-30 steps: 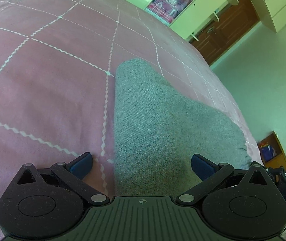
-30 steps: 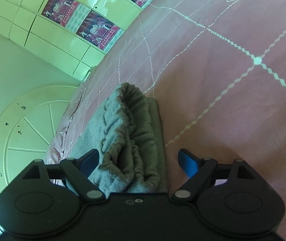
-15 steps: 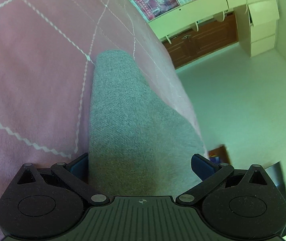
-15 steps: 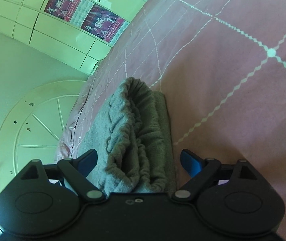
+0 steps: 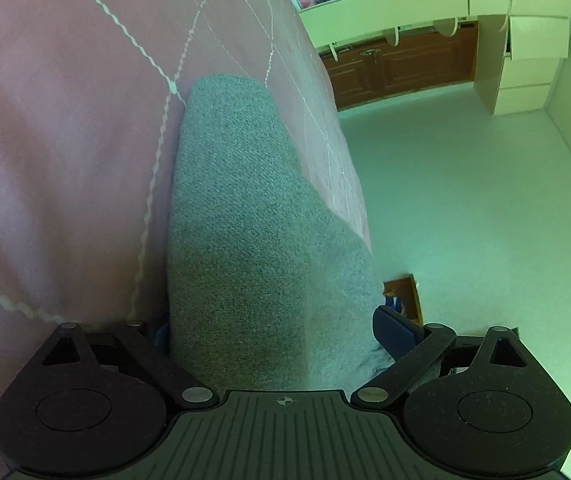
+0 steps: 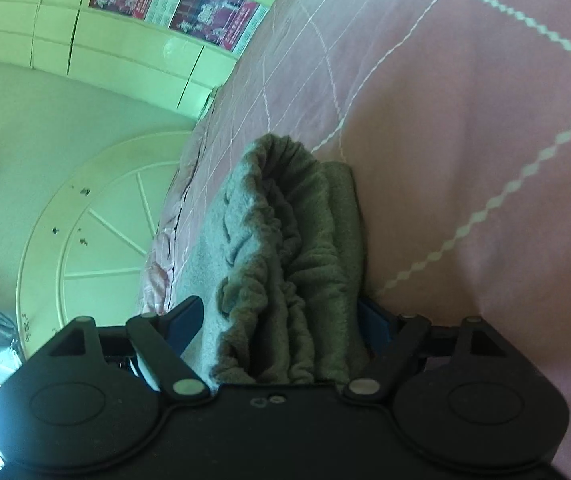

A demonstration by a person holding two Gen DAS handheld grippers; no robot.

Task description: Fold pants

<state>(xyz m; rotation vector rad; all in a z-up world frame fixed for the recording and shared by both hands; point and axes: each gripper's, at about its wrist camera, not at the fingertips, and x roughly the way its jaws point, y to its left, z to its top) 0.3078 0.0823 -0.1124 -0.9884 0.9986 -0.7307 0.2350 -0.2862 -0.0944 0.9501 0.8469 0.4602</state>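
Bedspread (image 5: 45, 160), pink with a white stitched grid, fills the ground ahead of both claws and carries the folded grey pants (image 5: 253, 248), which lie along its edge and run straight forward from between the fingers. Beyond that edge, to the right of the left gripper (image 5: 273, 334), the floor (image 5: 465, 200) drops away, with wooden cabinets (image 5: 401, 68) and cream cupboards at the far wall.

Left gripper stands spread, one blue pad on either side of the smooth folded end; the left pad is mostly hidden behind cloth. Right gripper (image 6: 281, 322) is likewise spread around the gathered elastic waistband (image 6: 281, 248), its right pad tucked against the fabric's underside, its left pad just beside the bundle.

Pants look like thick, soft fleece: light, limp, not slippery, likely to sag and unfold if held by one layer only. A sound hold would take all layers at each end together.

Nothing stands between claws and cloth; the main hazard I judge is the nearby bed edge, over which a loose end could slide.
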